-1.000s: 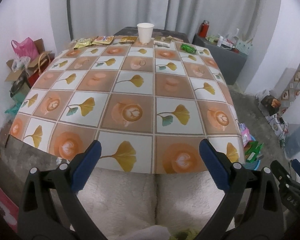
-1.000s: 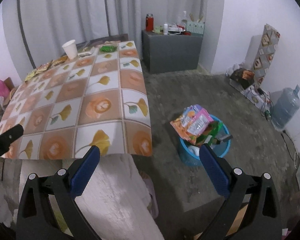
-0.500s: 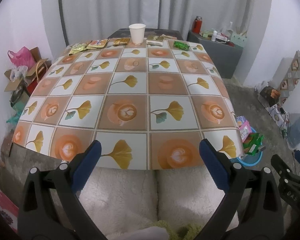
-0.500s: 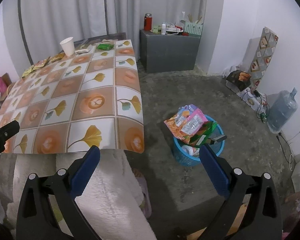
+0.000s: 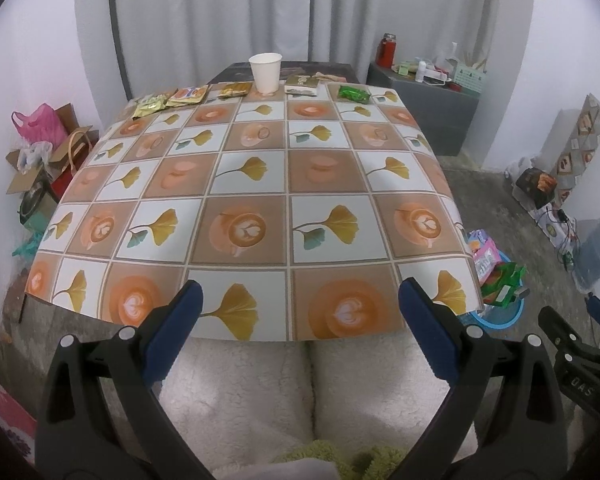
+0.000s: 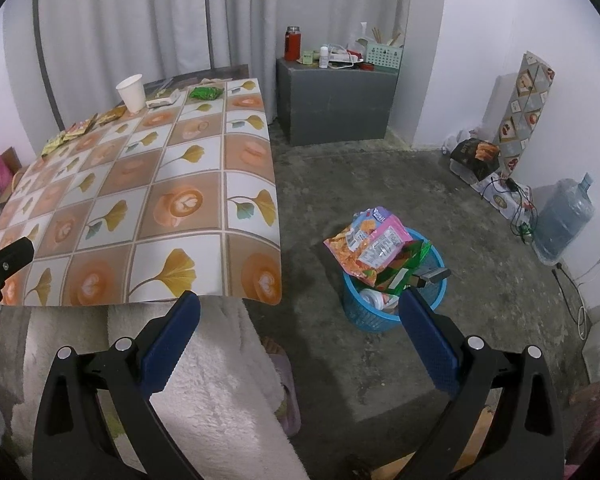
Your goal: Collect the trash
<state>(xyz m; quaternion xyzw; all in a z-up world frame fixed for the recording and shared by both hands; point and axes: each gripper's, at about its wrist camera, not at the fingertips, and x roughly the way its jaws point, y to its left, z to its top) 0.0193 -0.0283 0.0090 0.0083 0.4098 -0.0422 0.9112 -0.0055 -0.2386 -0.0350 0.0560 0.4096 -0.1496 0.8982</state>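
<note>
A white paper cup (image 5: 265, 72) stands at the far edge of the patterned table (image 5: 252, 184). Snack wrappers lie beside it: yellow-green (image 5: 150, 105), orange (image 5: 188, 95), gold (image 5: 234, 89), a white packet (image 5: 301, 85) and a green one (image 5: 354, 93). A blue trash basket (image 6: 394, 296) full of wrappers stands on the floor right of the table. My left gripper (image 5: 300, 300) is open and empty at the table's near edge. My right gripper (image 6: 300, 312) is open and empty, above the floor between table and basket.
A grey cabinet (image 6: 336, 104) with a red flask and clutter stands at the back right. A water jug (image 6: 564, 218) and boxes line the right wall. Bags and cartons (image 5: 44, 156) sit left of the table. A white fleece surface (image 5: 300, 392) lies below the grippers.
Both grippers have drawn back and lifted a little, so the table and the basket look slightly farther off. Both stay open and empty.
</note>
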